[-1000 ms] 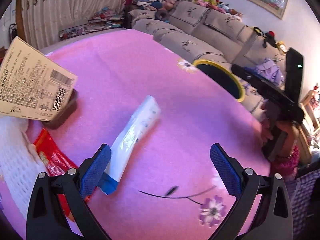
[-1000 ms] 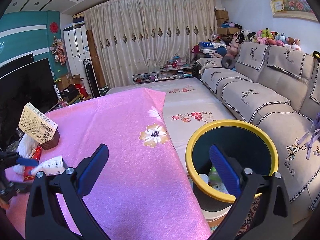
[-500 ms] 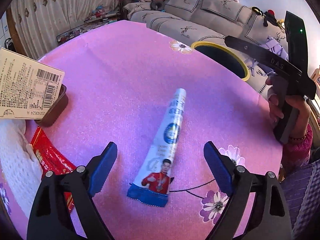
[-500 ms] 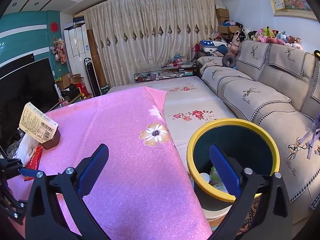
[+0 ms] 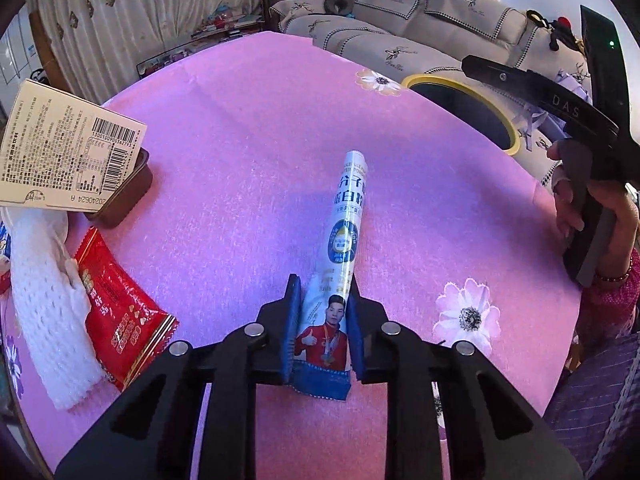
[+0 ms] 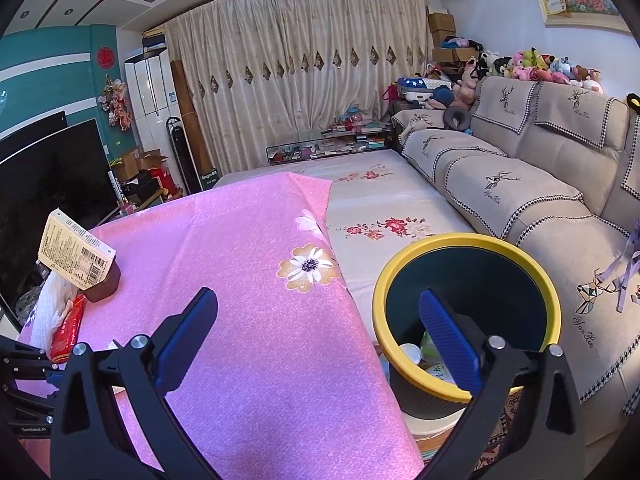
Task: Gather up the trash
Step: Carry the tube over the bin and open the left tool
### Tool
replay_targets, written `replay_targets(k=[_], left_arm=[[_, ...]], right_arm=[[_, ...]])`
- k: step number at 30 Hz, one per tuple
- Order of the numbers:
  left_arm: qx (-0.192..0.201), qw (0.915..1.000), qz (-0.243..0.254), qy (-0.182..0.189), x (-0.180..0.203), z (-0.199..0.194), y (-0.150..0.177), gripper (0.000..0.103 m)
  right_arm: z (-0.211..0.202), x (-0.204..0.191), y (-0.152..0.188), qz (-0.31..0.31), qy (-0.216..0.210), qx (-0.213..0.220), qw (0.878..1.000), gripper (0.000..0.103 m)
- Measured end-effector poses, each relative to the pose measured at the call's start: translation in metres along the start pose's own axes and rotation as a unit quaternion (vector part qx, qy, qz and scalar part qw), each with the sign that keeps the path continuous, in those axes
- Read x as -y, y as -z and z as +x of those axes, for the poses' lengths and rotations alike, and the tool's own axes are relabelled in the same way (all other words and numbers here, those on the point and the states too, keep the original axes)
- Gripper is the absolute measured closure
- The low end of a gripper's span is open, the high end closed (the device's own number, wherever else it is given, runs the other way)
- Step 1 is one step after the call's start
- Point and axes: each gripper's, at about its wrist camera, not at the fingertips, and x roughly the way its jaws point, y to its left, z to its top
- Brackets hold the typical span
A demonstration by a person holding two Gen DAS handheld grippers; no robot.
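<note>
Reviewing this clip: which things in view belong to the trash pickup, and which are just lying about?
Job:
left gripper, jaws just closing on the white sachet
yellow-rimmed bin
red wrapper
white foam net
barcode box

Lying about:
sofa
plush toys
curtains

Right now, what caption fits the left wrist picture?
Left gripper pinching a white sachet on the pink tablecloth.

Sachet [image 5: 346, 240] lies mid-table [image 5: 248, 128]; wrapper [image 5: 116, 316] left; bin [image 6: 468, 312] beside, seemingly on floor.
</note>
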Motion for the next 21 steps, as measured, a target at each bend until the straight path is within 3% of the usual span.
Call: replay_targets(k=[5,7,10,16,21], left_arm=[[0.021,0.9997,-0.007,-0.004,0.010,-0.013,0.004,0.082],[0.033,0.9994,-0.006,-0.007,0.014,-0.021,0.001,0.082],[0.050,0.9987,0.002,-0.003,0.024,-0.032,-0.012,0.082],[0.079,0.9962,0.023,0.028,0.051,-0.034,-0.062,0.082],[0.093,0.9931,0.039,0.061,0.082,-0.009,-0.120,0.082]], right_arm=[[0.002,0.001,0.000,0.006,0.007,-0.004,1.000,0.007],[-0.003,0.003,0.000,0.005,-0.007,0.010,1.000,0.007],[-0.017,0.011,-0.005,-0.011,0.011,0.031,0.999,0.007],[-0.055,0.065,-0.016,0.013,0.052,0.058,0.997,0.007],[-0.078,0.119,-0.010,0.031,0.112,0.047,0.992,0.007]])
